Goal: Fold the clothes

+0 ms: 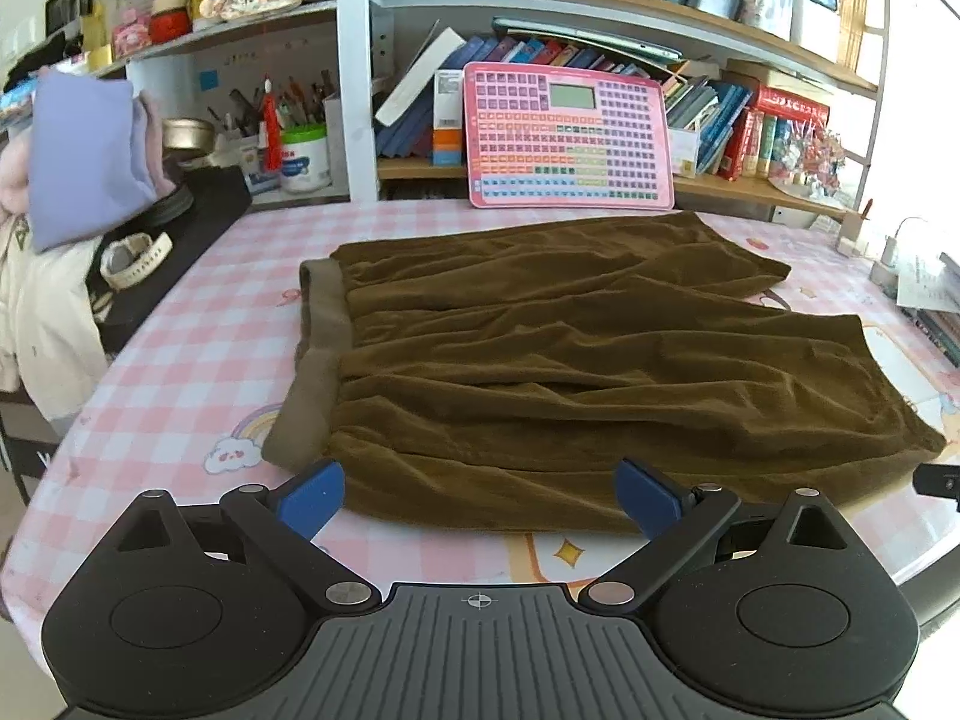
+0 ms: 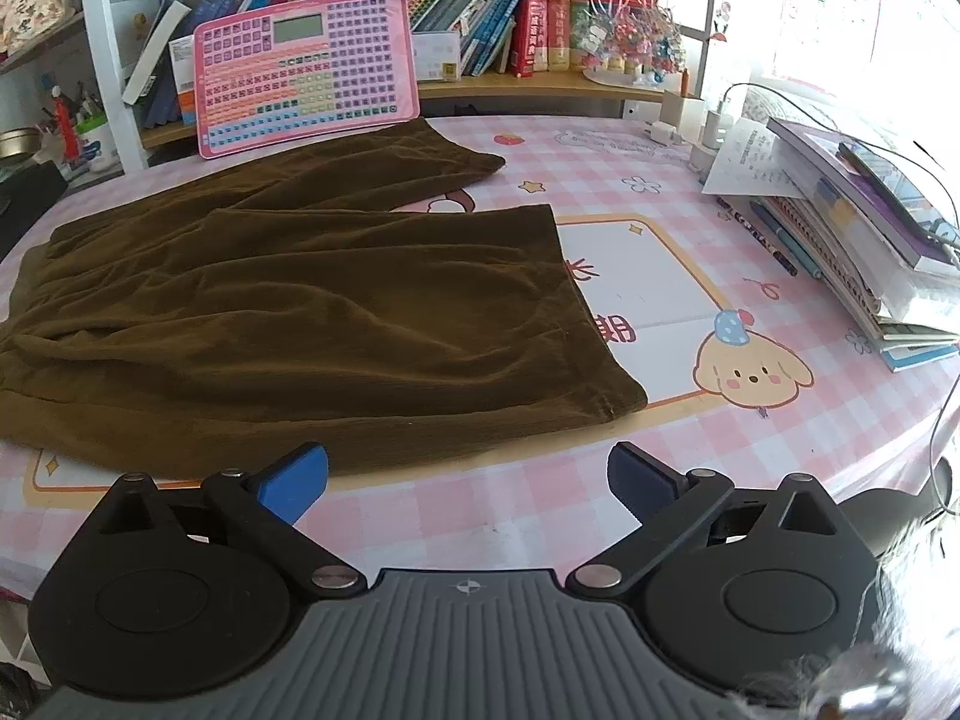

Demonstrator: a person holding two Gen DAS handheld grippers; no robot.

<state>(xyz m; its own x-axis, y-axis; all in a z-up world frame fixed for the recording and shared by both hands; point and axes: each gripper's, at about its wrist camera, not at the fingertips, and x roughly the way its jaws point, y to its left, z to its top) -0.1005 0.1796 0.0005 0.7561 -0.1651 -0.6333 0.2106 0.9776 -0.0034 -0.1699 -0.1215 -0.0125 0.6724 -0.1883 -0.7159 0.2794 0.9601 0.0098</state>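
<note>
Brown velvety shorts [image 1: 570, 360] lie flat on the pink checked tablecloth [image 1: 198, 360], with the olive waistband [image 1: 318, 360] at the left and both legs pointing right. My left gripper [image 1: 480, 498] is open and empty, hovering over the shorts' near edge by the waistband corner. In the right wrist view the shorts [image 2: 300, 312] fill the left half; the near leg's hem [image 2: 594, 324] runs down the middle. My right gripper [image 2: 468, 480] is open and empty, just in front of the near hem corner [image 2: 624, 402].
A pink keyboard toy [image 1: 567, 138] leans on the bookshelf behind the shorts. A black bag with a watch [image 1: 135, 258] and piled clothes [image 1: 78, 162] sit at the left. Stacked books [image 2: 858, 240], pens and chargers [image 2: 708, 132] line the right edge.
</note>
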